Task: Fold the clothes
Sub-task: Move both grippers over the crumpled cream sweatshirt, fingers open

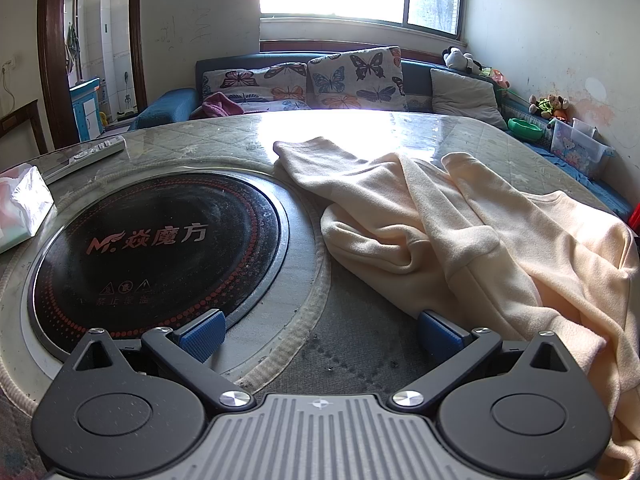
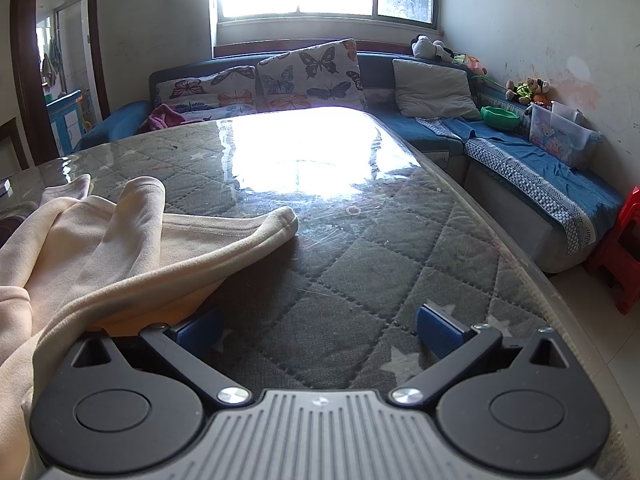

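A cream fleece garment [image 1: 472,232] lies crumpled on the quilted grey table [image 1: 360,352], with a sleeve stretched toward the far left. My left gripper [image 1: 320,334] hovers open over bare table, its right blue pad just at the garment's near edge, nothing between the fingers. In the right wrist view the same garment [image 2: 104,240] fills the left side, one sleeve reaching out to the right. My right gripper [image 2: 320,332] stands open above the quilted table [image 2: 380,264], its left pad close beside the cloth's edge.
A round black induction hob [image 1: 156,248] is set in the table at the left. A tissue pack [image 1: 20,204] and a remote [image 1: 88,156] lie beyond it. A blue sofa with butterfly cushions [image 2: 280,80] wraps the far side; a red stool [image 2: 620,252] stands at the right.
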